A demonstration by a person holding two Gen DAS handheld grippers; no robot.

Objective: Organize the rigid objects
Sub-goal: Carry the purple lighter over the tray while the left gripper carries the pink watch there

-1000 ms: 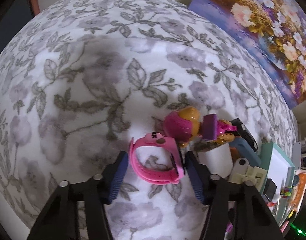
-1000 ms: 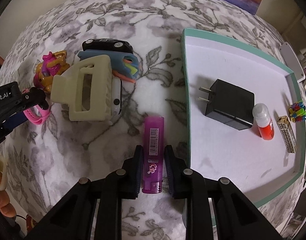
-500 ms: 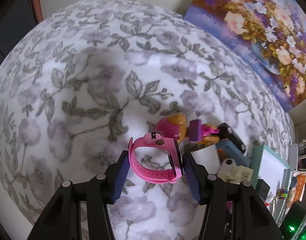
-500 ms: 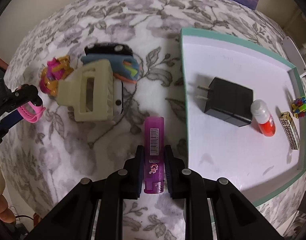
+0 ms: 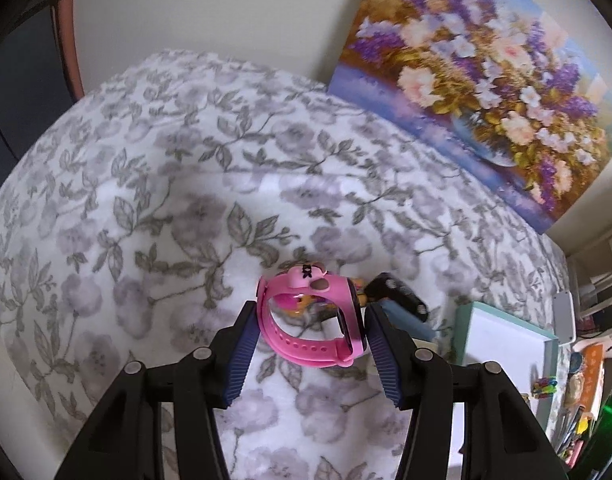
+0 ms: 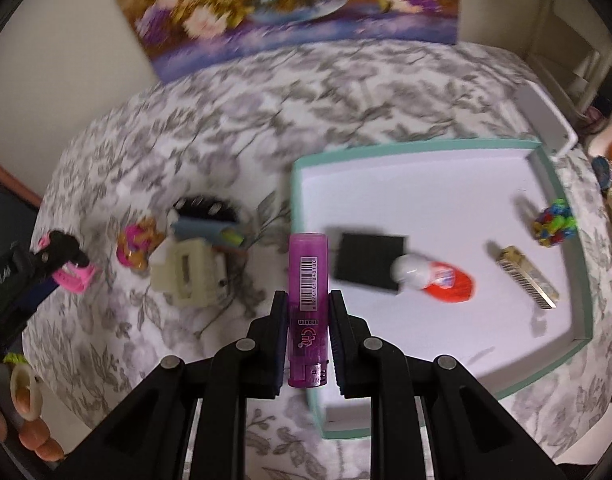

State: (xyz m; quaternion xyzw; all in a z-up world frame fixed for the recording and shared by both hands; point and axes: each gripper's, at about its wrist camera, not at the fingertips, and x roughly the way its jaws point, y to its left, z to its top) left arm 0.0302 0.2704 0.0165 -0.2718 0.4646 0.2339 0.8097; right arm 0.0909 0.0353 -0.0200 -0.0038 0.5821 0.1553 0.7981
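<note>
You can read a barcode label with tiny numbers on the purple lighter [image 6: 308,300], and a logo under it.

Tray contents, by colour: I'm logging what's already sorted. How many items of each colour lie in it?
In the teal tray:
Black: 1, charger
Orange with white cap: 1, bottle
Gold: 1, bar
Multicoloured: 1, cluster
Total: 4

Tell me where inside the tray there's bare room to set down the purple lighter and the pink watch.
The tray has bare floor across its far half, beyond the black charger, and along the near side up to the near rim. The middle band is crowded: charger, orange bottle, gold bar, coloured cluster. Both lighter and watch are gripped.
</note>
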